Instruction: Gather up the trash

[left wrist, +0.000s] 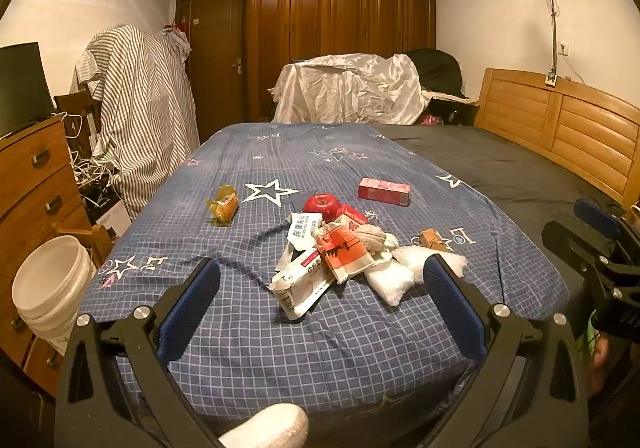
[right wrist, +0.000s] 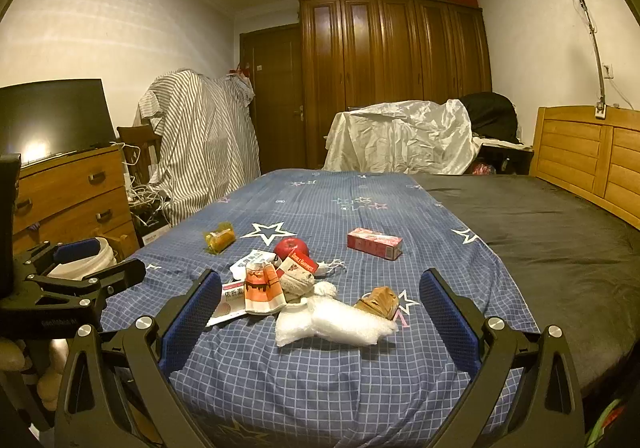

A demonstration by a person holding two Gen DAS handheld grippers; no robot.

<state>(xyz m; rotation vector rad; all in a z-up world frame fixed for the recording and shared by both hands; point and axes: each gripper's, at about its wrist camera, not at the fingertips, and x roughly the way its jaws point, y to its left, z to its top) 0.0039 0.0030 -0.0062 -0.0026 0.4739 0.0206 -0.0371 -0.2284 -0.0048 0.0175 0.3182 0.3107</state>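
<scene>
Over by the left of the bed [left wrist: 360,348] sits a white bucket [left wrist: 52,284], likely where the rubbish goes. Left hand-held gripper [left wrist: 320,300] hovers spread wide, nothing between its pads. Ahead of it lies the heap: white packet [left wrist: 302,284], orange wrapper [left wrist: 344,252], bubble wrap [left wrist: 390,280]. An orange snack packet [left wrist: 224,205] lies apart, further left. Right hand-held gripper [right wrist: 320,312] hangs just as wide and empty over the bubble wrap [right wrist: 336,322]. My tip: take loose outer pieces first, pinch low on the crumpled folds, and leave that apple [left wrist: 321,205] alone.
</scene>
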